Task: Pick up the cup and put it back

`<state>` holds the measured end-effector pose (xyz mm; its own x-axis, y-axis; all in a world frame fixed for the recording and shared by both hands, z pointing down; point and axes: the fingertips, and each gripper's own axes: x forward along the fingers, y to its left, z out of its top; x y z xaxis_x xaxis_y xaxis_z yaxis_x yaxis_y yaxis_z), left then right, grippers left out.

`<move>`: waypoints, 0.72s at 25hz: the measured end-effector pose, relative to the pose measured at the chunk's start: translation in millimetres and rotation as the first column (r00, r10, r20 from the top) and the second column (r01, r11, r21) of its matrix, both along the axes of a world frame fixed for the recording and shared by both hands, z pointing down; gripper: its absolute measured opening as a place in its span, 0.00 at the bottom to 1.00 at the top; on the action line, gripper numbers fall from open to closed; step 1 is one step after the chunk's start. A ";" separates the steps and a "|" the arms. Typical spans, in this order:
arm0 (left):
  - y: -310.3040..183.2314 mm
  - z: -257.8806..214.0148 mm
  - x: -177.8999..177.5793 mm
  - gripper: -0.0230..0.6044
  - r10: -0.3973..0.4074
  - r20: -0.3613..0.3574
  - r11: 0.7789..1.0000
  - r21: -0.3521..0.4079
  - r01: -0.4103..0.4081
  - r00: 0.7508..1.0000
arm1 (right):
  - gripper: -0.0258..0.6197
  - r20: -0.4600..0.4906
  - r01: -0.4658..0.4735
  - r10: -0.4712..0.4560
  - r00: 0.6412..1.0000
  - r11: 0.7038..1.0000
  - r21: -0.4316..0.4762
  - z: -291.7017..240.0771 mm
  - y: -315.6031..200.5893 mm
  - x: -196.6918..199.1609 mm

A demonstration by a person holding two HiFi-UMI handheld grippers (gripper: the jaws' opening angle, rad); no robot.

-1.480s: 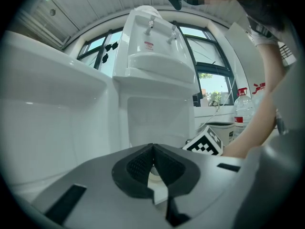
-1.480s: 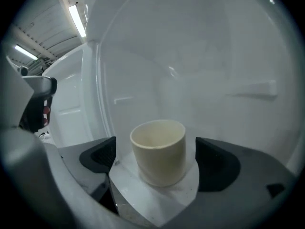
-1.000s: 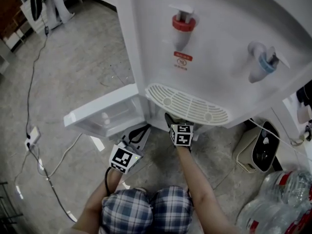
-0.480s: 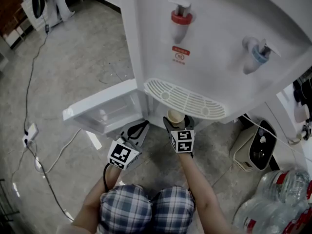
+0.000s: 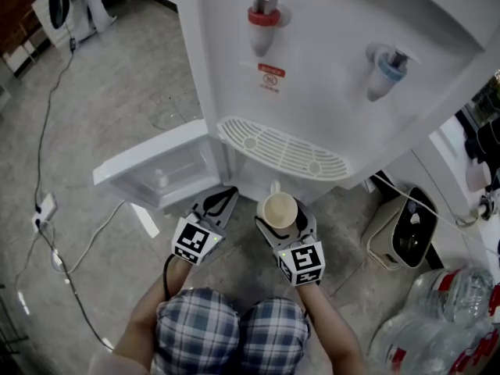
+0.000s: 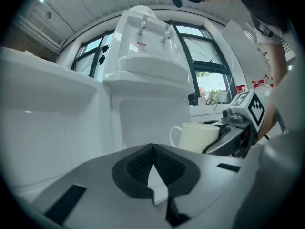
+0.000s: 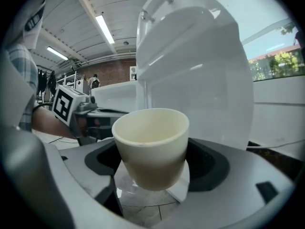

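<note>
Left hand-held gripper (image 6: 152,147) shut; right hand-held gripper (image 5: 282,216), jaws just closed, grips the cup (image 5: 279,207).

Head view steeply down on dispenser (image 5: 328,61) front, both gripper views low and close, facing dispenser, cup (image 5: 279,208) shared by all three

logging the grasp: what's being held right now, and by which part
The right hand-held gripper holds the cup by its lower body, its jaws having just been closing on its sides. The left hand-held gripper holds nothing.
</note>
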<state>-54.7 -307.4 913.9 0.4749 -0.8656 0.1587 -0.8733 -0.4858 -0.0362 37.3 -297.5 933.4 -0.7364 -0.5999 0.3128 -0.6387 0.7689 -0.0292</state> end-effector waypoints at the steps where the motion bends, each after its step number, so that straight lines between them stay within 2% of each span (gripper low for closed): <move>1: -0.5 -1.6 2.4 0.08 0.004 0.003 1.000 0.004 -0.004 1.000 | 0.70 0.005 0.002 -0.002 1.000 1.000 0.006 -8.2 5.5 5.1; 8: -1.0 -6.0 12.0 0.08 0.014 -0.001 1.000 0.010 -0.014 1.000 | 0.70 0.025 0.003 -0.004 1.000 0.998 0.055 -48.6 23.4 25.0; 18: 0.2 -2.7 4.7 0.08 0.011 0.006 1.000 0.004 -0.011 1.000 | 0.70 0.034 -0.051 0.051 0.998 0.998 0.027 -15.7 -11.9 9.1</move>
<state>-50.0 -307.2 911.1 0.4834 -0.8611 0.1579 -0.8677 -0.4951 -0.0435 46.4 -309.3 917.6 -0.7144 -0.6451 0.2711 -0.6761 0.7362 -0.0301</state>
